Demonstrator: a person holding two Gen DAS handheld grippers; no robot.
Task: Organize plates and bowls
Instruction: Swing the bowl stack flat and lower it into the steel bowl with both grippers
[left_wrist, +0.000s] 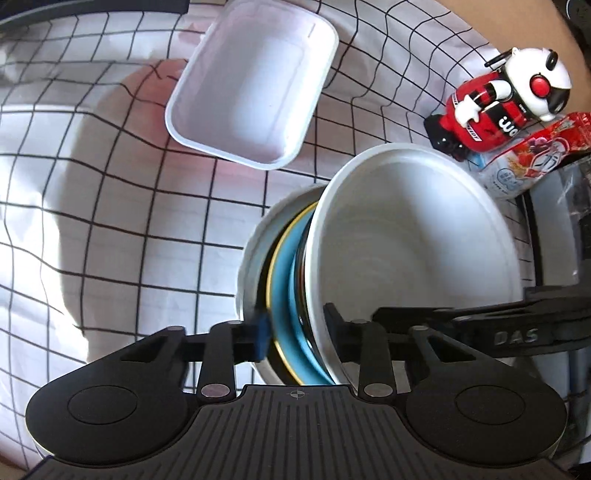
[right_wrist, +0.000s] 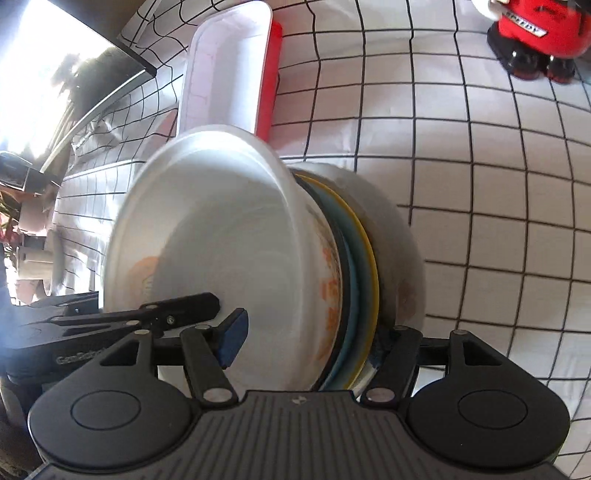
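Note:
A stack of dishes stands on edge above the checked cloth. It holds a white bowl (left_wrist: 413, 236) (right_wrist: 221, 229) with an orange pattern, a dark plate, a blue plate (left_wrist: 284, 273) (right_wrist: 360, 280) with a yellow rim, and an outer white plate (left_wrist: 255, 266) (right_wrist: 399, 251). My left gripper (left_wrist: 295, 332) is shut across the stack, its blue pad on the outer plate and its other finger inside the bowl. My right gripper (right_wrist: 308, 341) clamps the same stack from the opposite side, blue pad inside the bowl and far finger behind the white plate.
A white rectangular tray (left_wrist: 255, 85) (right_wrist: 225, 70) lies beyond the stack, with a red edge (right_wrist: 271, 74) beside it. A red and white toy figure (left_wrist: 506, 96) (right_wrist: 535, 37) and a snack packet (left_wrist: 532, 155) sit at the right. The checked tablecloth (left_wrist: 110, 221) spreads to the left.

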